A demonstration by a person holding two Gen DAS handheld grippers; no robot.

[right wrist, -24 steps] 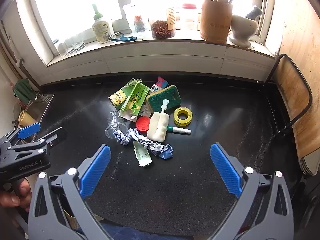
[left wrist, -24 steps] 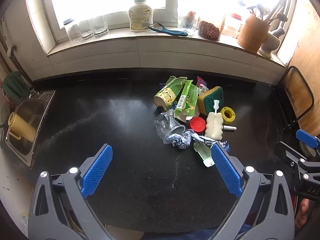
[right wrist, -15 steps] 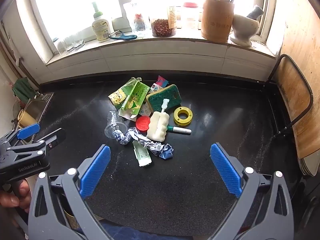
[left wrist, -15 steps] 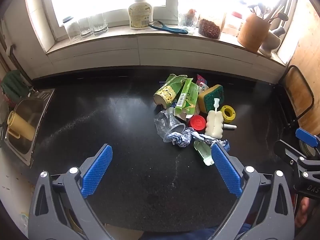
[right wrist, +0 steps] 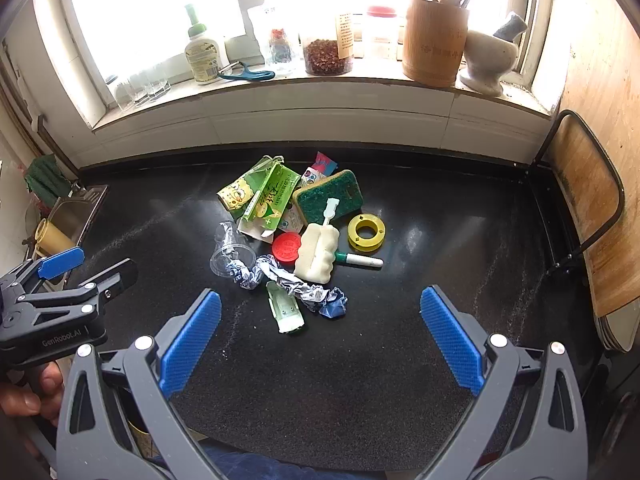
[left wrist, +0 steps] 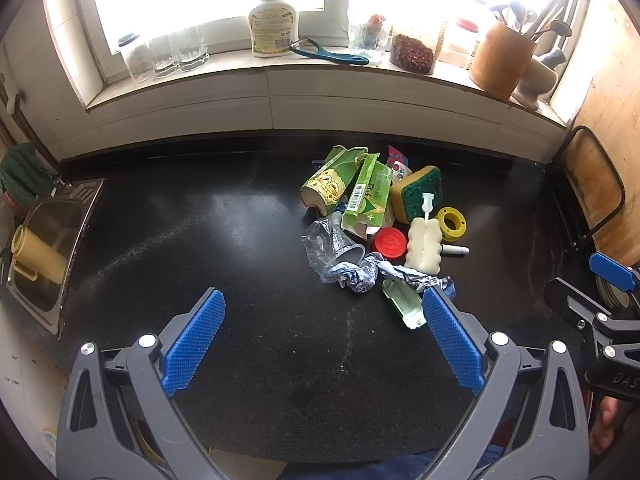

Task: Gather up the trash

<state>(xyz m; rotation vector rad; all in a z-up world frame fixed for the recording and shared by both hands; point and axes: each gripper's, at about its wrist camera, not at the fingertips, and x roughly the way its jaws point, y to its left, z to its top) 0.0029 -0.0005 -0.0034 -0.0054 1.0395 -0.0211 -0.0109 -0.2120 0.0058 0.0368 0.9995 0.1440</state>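
Note:
A heap of trash lies on the black counter (left wrist: 224, 248): a green cartoon carton (left wrist: 328, 184), a green box (left wrist: 368, 196), a crushed clear cup (left wrist: 332, 248), crumpled foil (left wrist: 360, 276), a red lid (left wrist: 390, 242), a white sponge brush (left wrist: 424, 248), a green-yellow sponge (left wrist: 420, 192), a yellow tape roll (left wrist: 451, 222) and a flat green wrapper (left wrist: 402, 304). My left gripper (left wrist: 320, 344) stands open in front of the heap, nothing between its fingers. My right gripper (right wrist: 320, 340) is open too, just short of the green wrapper (right wrist: 285, 308) and the foil (right wrist: 296, 284).
A steel sink (left wrist: 44, 248) holding a yellow cup (left wrist: 36, 258) sits at the left. The windowsill carries a soap bottle (left wrist: 274, 26), glasses, a jar, a peeler and a wooden utensil holder (right wrist: 434, 46). A cutting board in a black rack (right wrist: 584, 216) stands at the right.
Both views have shifted only slightly; the heap sits a touch lower in the frames. Both grippers stay wide open and empty.

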